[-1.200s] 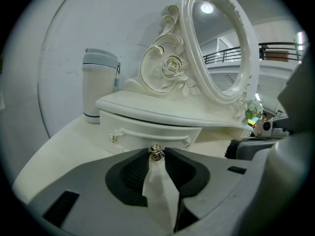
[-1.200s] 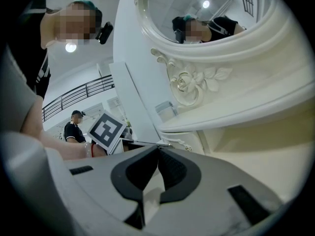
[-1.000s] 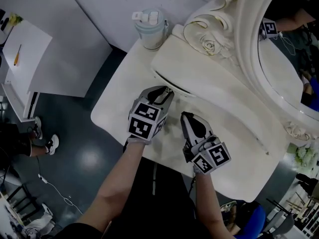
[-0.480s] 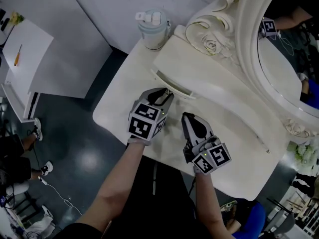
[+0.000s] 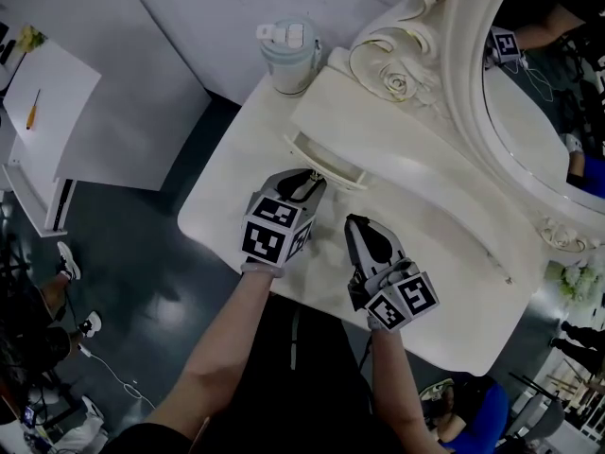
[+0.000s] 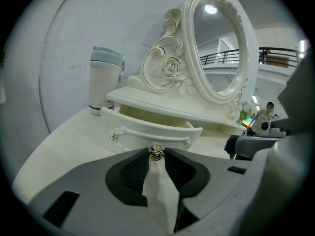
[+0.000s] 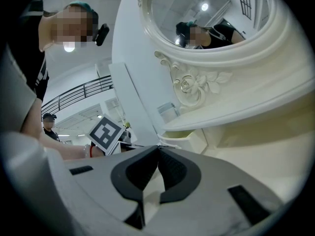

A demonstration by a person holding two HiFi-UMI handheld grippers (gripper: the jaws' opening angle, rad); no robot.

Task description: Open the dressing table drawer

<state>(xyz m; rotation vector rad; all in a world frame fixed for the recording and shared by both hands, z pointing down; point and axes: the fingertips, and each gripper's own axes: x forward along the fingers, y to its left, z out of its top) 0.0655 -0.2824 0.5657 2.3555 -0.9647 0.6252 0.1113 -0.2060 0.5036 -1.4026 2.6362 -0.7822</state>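
Note:
The cream dressing table [image 5: 227,206] has a small drawer [image 5: 326,159] under its raised shelf, pulled partly out, with its hollow showing behind the curved front [image 6: 147,127]. My left gripper [image 5: 310,180] is shut on the drawer's small gold knob [image 6: 156,153], which sits pinched between the dark pads. Beside it on the right, my right gripper [image 5: 354,225] hovers over the tabletop, shut with nothing in it; its pads meet [image 7: 158,149]. It points toward the drawer's side and the shelf.
An oval mirror [image 5: 539,112] in a carved frame stands at the table's back. A pale lidded tumbler [image 5: 288,55] stands at the back left corner. A white desk [image 5: 57,112] with a yellow pencil is on the left, across dark floor. Flowers [image 5: 579,291] sit far right.
The drawer front has come out a little farther from under the shelf, with my left gripper still on the knob. The right gripper has stayed put.

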